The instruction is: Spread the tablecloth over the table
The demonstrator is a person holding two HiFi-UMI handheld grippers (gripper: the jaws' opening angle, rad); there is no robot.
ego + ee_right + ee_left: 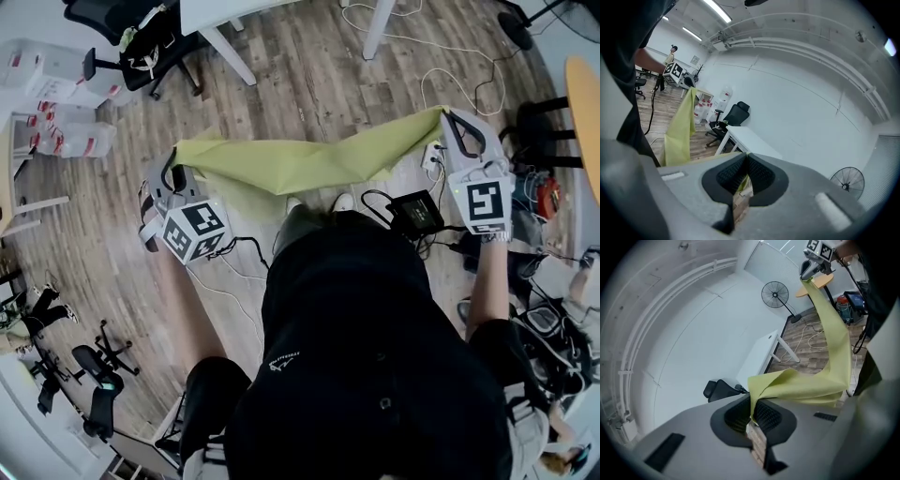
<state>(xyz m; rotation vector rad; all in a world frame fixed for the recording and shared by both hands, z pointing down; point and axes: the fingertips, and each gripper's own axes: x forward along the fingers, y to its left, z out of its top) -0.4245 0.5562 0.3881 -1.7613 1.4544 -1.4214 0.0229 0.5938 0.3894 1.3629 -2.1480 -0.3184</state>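
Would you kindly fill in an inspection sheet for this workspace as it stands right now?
Surface: wood-plank floor; white table bare, not yet covered.
Job's things: yellow-green tablecloth hangs folded in the air between both grippers, above the floor.
Clutter: clear plastic boxes at the left; black screen device on the floor.
Grippers: left gripper jaws shut on one tablecloth end; right gripper jaws shut on the other.
Cables: white cable looped on the floor; dark leads around the device.
Surroundings: black office chair, black pedestal fan, white walls.
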